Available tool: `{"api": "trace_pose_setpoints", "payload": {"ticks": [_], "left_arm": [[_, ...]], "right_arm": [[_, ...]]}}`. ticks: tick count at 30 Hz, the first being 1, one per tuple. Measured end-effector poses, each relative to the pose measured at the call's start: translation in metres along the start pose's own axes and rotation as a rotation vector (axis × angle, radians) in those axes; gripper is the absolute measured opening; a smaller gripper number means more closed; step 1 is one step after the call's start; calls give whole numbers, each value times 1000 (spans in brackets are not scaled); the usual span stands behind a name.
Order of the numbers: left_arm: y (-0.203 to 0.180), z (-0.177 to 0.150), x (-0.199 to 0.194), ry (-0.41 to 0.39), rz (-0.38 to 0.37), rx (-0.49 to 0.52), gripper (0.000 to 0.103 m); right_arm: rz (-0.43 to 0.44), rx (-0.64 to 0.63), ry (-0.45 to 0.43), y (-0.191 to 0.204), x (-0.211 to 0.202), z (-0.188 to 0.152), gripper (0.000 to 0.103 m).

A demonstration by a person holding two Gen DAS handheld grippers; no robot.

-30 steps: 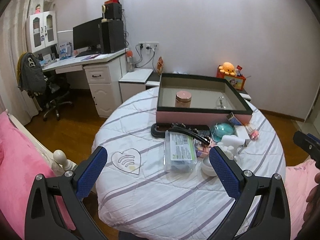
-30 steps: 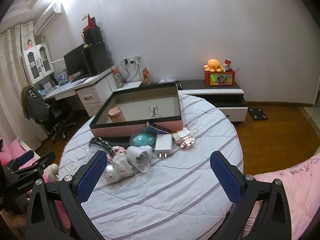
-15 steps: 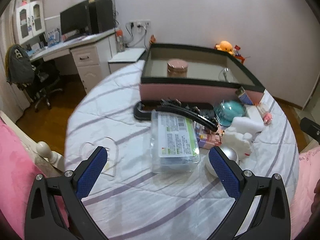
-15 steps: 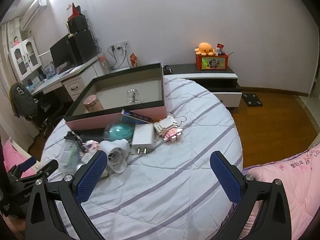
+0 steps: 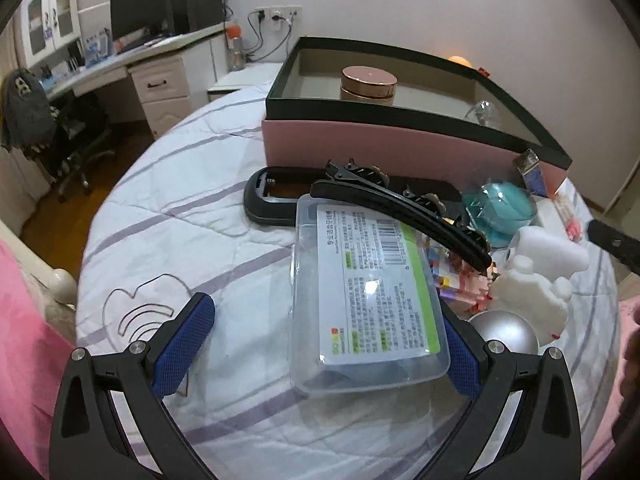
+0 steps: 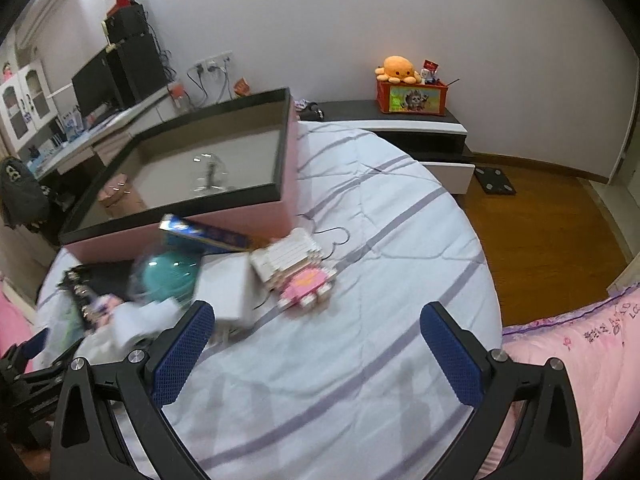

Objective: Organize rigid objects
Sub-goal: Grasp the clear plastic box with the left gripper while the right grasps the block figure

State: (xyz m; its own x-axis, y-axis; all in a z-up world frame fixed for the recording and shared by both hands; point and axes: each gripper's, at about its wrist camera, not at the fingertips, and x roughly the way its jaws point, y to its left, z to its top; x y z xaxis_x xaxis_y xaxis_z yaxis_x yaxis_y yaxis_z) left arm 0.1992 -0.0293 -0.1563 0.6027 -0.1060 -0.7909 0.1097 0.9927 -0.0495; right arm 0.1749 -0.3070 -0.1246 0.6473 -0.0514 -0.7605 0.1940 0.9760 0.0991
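The left gripper (image 5: 324, 340) hangs low over the bed with its blue-padded fingers spread wide, gripping nothing. Between them lies a clear plastic case (image 5: 362, 298), flat on the striped white quilt (image 5: 180, 216). Its long axis runs near to far, with the far end tipped slightly left. The near end sits between the pads; whether the right pad touches the case cannot be told. A white and green label covers the lid, carrying a barcode at the far right corner and lines of small Chinese print too fine to read.

Across the case's far right corner rests a long black hair clip (image 5: 400, 210), pointing from far left to near right. Just beyond lies a black oval frame (image 5: 264, 204). To the right of the case are a silver ball (image 5: 506, 332), a white plastic figure (image 5: 532, 300) and a teal round object (image 5: 500, 208). Farther back stands a pink storage box (image 5: 380, 148) with a dark rim, holding a rose-gold lidded jar (image 5: 368, 84).

The right gripper (image 6: 320, 344) is likewise spread open and empty, above bare quilt. Just beyond its left finger sits a white block (image 6: 226, 292), blurred, and farther off a pink toy-brick figure (image 6: 306, 284). On a low cabinet against the far wall, an orange plush octopus (image 6: 398, 69) sits on a red box (image 6: 412, 98).
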Motion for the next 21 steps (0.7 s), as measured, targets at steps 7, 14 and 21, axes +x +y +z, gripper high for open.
{"api": "trace_pose_setpoints", "payload": {"ticks": [7, 14, 21], "left_arm": [[7, 5, 4, 0, -1, 0, 103], [11, 11, 9, 0, -33, -6, 94], [14, 14, 10, 3, -17, 9, 65]], "right_arm": [[-19, -57, 56, 3, 33, 8, 92], [8, -81, 54, 3, 45, 17, 75], [-2, -119, 43, 13, 41, 10, 44]]}}
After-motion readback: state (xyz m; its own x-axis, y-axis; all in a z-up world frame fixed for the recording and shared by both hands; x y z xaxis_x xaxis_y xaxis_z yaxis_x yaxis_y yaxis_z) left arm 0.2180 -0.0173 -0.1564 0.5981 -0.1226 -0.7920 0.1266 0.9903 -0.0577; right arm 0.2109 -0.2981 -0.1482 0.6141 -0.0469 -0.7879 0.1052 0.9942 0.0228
